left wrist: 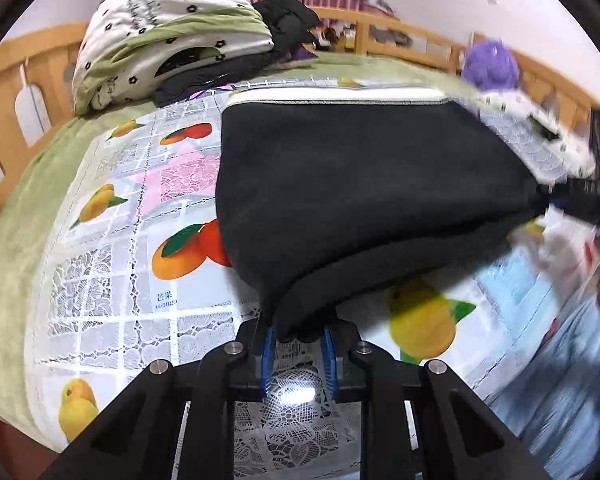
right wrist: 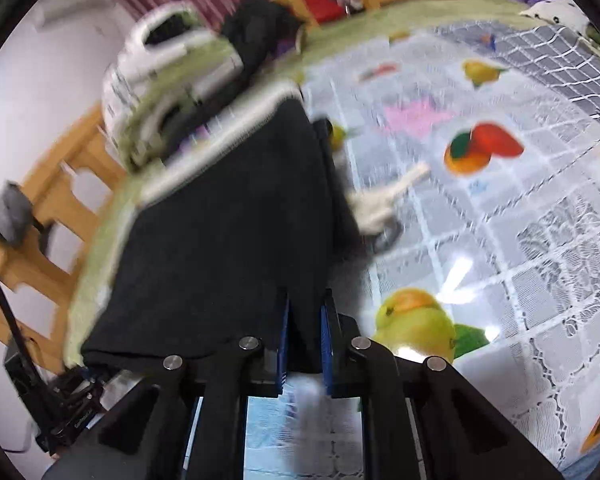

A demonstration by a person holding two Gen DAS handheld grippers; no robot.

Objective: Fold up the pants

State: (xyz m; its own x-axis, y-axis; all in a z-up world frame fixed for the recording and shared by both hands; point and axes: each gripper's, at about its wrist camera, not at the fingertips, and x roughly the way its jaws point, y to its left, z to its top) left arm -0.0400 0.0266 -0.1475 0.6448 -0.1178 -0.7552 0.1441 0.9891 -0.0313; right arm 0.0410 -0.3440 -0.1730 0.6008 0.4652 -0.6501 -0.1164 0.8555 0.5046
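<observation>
Each hand-held gripper, left (left wrist: 298, 336) and right (right wrist: 305, 332), pinches the black pants (left wrist: 352, 184); folded quilt (left wrist: 168, 36) beyond, somewhat blurred.

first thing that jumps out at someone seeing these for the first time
The big black pants dominate both views, stretched across the middle and pinched at one corner by the left tool and at another by the right tool. Beneath them lies a glossy lace-patterned tablecloth printed with bright mangoes and oranges. At the back left, a folded white and green quilt is piled against the wooden rail.
</observation>
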